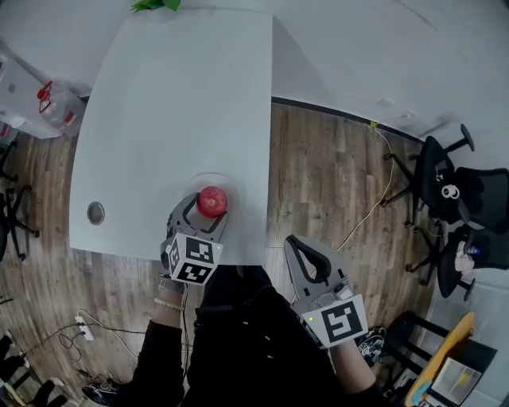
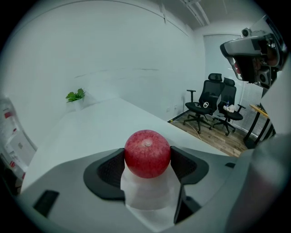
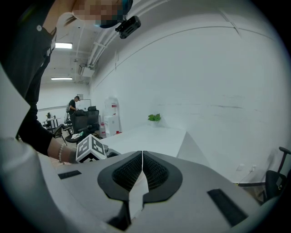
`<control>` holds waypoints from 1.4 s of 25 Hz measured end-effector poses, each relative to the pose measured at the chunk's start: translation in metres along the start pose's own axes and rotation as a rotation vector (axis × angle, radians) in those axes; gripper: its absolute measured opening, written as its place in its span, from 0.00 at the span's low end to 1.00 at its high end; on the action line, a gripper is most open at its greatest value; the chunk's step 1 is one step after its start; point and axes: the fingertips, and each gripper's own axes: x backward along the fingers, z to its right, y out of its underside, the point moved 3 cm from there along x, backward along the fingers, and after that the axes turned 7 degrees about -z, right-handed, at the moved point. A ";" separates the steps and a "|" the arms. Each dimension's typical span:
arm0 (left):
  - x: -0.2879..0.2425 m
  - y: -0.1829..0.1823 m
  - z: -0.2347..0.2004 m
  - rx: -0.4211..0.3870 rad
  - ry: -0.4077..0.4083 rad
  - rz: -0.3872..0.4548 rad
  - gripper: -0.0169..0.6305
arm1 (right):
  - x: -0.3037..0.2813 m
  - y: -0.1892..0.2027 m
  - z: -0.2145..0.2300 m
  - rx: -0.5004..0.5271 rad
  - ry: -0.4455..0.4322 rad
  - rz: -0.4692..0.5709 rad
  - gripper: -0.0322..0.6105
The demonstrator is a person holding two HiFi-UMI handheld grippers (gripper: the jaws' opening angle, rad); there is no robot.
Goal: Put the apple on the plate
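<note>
A red apple (image 1: 211, 202) sits between the jaws of my left gripper (image 1: 208, 210) near the table's front edge. Both dark pads touch its sides, so the gripper is shut on it. The apple is over a pale white plate (image 1: 208, 179) whose faint round rim shows beyond it; whether the apple rests on the plate I cannot tell. In the left gripper view the apple (image 2: 147, 153) fills the gap of the left gripper (image 2: 148, 160). My right gripper (image 1: 297, 246) hangs off the table over the wooden floor, its jaws shut with nothing in them (image 3: 142, 169).
The white table (image 1: 175, 103) ends just behind the left gripper. It carries a round metal grommet (image 1: 95, 212) at left and a green plant (image 1: 157, 5) at the far end. A water bottle (image 1: 57, 105) stands left; black office chairs (image 1: 461, 199) stand right.
</note>
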 end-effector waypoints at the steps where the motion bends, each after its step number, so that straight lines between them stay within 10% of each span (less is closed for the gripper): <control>1: 0.000 0.000 -0.001 0.011 -0.001 0.000 0.53 | 0.000 0.002 0.001 0.000 0.002 -0.019 0.12; 35: 0.039 -0.024 -0.002 0.118 -0.050 0.097 0.52 | 0.002 -0.024 0.006 0.065 -0.090 0.109 0.12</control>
